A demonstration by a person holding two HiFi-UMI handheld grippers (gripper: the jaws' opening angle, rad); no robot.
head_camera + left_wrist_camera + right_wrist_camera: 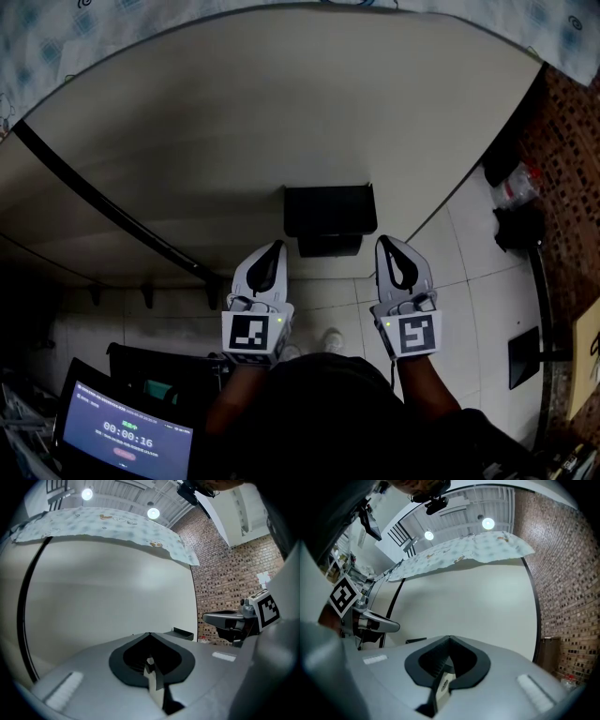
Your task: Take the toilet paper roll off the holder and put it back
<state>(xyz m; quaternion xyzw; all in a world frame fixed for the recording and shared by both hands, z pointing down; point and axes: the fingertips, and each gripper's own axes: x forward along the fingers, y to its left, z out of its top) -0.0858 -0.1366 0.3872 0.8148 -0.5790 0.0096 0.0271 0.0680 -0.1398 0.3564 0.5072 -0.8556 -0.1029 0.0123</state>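
1. Your left gripper (273,251) (150,635): jaws clenched together with nothing between them. It points at the wall (281,122).
2. Your right gripper (388,249) (449,639): jaws likewise clenched and empty. It is level with the left one and a little apart from it.
3. Holder (330,211) (183,633) (415,641): a black box fixed to the wall. It sits just beyond your two gripper tips, between them, and neither gripper touches it.
4. Roll: cannot be made out, as the holder shows only as a dark shape.
5. Cloth (103,522): pale and patterned, draped over the wall's top edge.
6. Pipe (103,202): black, running aslant across the wall on your left.
7. Brick (572,141): a wall on your right, above the tiled floor (469,253).
8. Screen (127,433): lit and showing a timer, at your lower left.
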